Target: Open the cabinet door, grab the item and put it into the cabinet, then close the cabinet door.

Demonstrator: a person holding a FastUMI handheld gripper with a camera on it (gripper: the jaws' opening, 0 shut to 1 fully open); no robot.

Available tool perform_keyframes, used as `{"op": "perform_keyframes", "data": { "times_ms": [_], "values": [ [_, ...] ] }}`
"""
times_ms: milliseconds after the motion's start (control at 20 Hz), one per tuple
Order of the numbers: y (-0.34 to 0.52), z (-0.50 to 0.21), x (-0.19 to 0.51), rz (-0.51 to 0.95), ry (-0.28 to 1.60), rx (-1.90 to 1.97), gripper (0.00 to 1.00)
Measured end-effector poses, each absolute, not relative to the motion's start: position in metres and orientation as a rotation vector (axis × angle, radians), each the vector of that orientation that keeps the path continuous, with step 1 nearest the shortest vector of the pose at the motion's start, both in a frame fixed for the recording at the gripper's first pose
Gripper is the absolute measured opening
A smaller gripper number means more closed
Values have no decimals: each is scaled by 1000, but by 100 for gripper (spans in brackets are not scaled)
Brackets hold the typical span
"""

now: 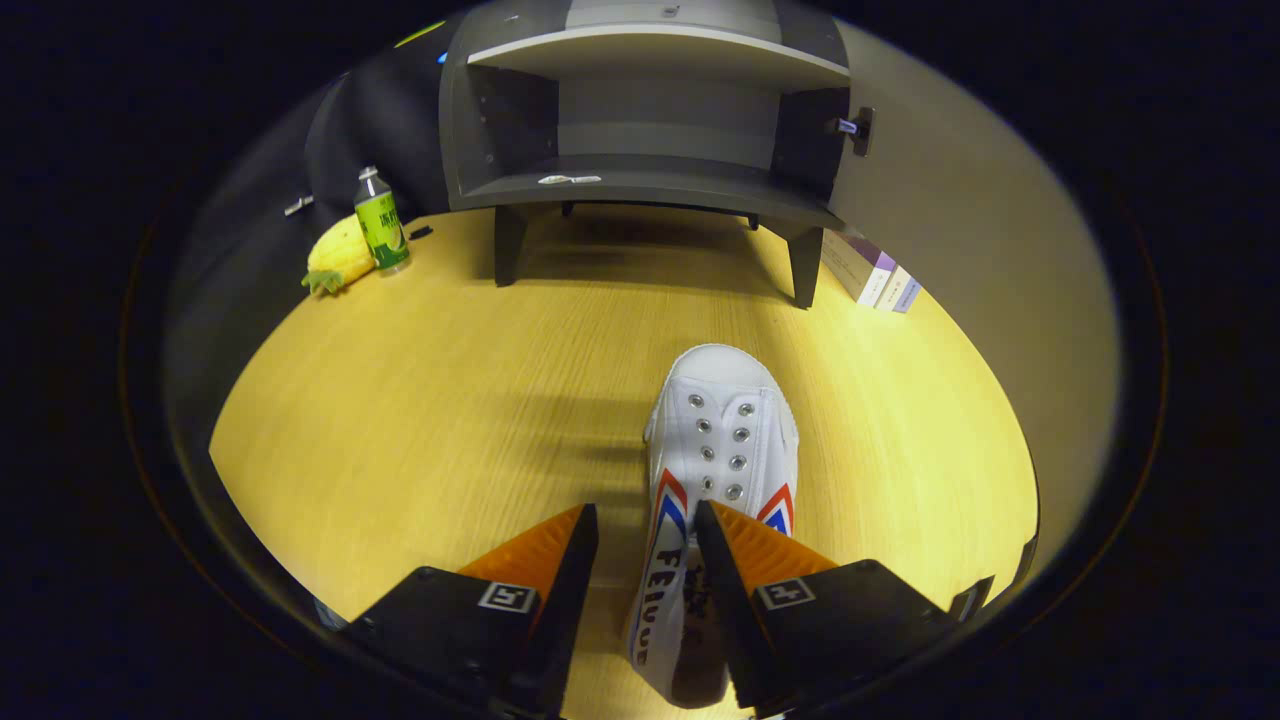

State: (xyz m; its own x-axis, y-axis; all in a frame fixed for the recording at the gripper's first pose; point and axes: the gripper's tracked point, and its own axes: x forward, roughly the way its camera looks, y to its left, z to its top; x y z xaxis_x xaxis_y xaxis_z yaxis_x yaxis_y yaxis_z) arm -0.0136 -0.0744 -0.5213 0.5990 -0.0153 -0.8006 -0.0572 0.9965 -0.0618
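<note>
A white canvas shoe (725, 420) with red and blue side stripes lies on the wooden table (430, 400), toe pointing toward the cabinet. My gripper (648, 508) is open and straddles the shoe's left side wall near the heel. The right finger (740, 560) sits over the shoe's opening, and the left finger (565, 560) stands outside with a strip of table showing between it and the shoe. Beyond the shoe stands the dark grey cabinet (640, 185) on short legs, its inside and upper shelf (650, 50) showing. Its door (960, 230) is swung wide to the right, with the handle (855, 127) on it.
A green-labelled bottle (381, 222) and a yellow pineapple toy (338, 258) stand to the left of the cabinet. Two boxes (872, 272) lie under the open door, right of the cabinet's leg. A small white tag (570, 180) lies on the cabinet floor.
</note>
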Motion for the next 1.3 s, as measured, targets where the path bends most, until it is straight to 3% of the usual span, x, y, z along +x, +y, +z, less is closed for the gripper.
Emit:
{"op": "perform_keyframes", "data": {
  "times_ms": [50,200,300,350,450,1000,1300],
  "values": [
    [-78,-523,-12,-5,937,-99,62],
    [-86,-521,-10,-69,942,-35,27],
    [-85,-524,-8,-65,955,-24,27],
    [-84,-523,-10,-57,969,-30,14],
    [-85,-524,-8,-70,977,-23,7],
    [-79,-487,-1,-108,887,54,5],
    [-61,-427,10,-77,819,39,5]
  ]
}}
